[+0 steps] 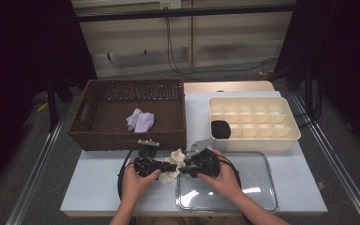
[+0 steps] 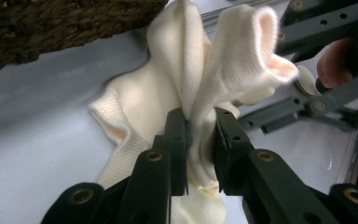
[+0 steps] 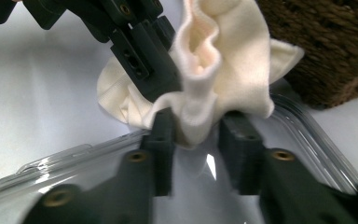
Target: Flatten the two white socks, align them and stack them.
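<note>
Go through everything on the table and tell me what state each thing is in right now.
Cream sock: bunched, lifted between both grippers.
Left gripper: shut on the sock.
Right gripper: jaws around the sock's cuff, grip unclear.
Wicker basket: holds one lilac cloth.
Divided tray: one black item in a corner cell.
Clear lid: flat, bare.

sock [image 2: 186, 93] lower end hidden behind jaws; fold perhaps pinched.

High overhead, two close gripper views (shared: cream sock [image 2: 200, 79]).
</note>
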{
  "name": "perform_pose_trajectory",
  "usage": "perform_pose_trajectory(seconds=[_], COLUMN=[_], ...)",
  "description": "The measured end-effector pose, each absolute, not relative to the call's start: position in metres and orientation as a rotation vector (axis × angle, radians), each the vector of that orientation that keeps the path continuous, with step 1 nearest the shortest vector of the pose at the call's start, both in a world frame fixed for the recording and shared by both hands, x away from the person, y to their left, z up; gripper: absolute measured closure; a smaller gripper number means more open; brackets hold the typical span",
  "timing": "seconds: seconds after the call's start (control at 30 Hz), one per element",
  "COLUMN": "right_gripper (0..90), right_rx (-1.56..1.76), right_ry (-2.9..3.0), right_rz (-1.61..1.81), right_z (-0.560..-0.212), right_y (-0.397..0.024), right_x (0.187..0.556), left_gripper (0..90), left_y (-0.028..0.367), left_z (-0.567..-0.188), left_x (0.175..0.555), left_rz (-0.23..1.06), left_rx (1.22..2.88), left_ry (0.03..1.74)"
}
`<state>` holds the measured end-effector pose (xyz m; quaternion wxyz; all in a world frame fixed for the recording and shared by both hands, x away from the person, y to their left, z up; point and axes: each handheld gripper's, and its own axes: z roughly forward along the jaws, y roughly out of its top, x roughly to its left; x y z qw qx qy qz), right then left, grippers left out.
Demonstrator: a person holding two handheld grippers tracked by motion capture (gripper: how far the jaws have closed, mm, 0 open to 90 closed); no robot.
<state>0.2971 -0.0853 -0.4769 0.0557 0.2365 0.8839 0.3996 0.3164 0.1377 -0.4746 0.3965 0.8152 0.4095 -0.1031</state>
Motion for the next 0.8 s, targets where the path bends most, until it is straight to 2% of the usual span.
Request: perform_pose_trajectory(seconds=[0.03,0.13,0.27,0.5,0.7,0.8], right_gripper=[75.5,81.5,82.4,82.6,82.6,82.6], right_rx=[0.729,0.760,0.788,0.859,0.916,0.926], right_ry=[2.684,2.677,2.673,2.673,2.674,2.669], right_rz=[1.209,1.247,1.265,1.305,1.329,1.328], right_z=[-0.476,-0.475,-0.473,-0.465,-0.466,-0.464], right_y=[-0.084,-0.086,-0.091,-0.106,-0.122,-0.129], right_x=[0.297,0.298,0.297,0.296,0.297,0.297], left_gripper=[76.1,72.8,60.9,49.8,48.2,51.8], left_y=[0.139,0.140,0.139,0.143,0.151,0.151], left_z=[-0.475,-0.474,-0.466,-0.456,-0.450,-0.452], left_x=[0.317,0.317,0.316,0.314,0.314,0.314], left_rz=[-0.268,-0.281,-0.244,-0.202,-0.141,-0.114], left_rx=[2.062,2.060,2.083,2.075,2.066,2.090], left_ry=[1.041,1.044,1.047,1.016,1.026,1.030])
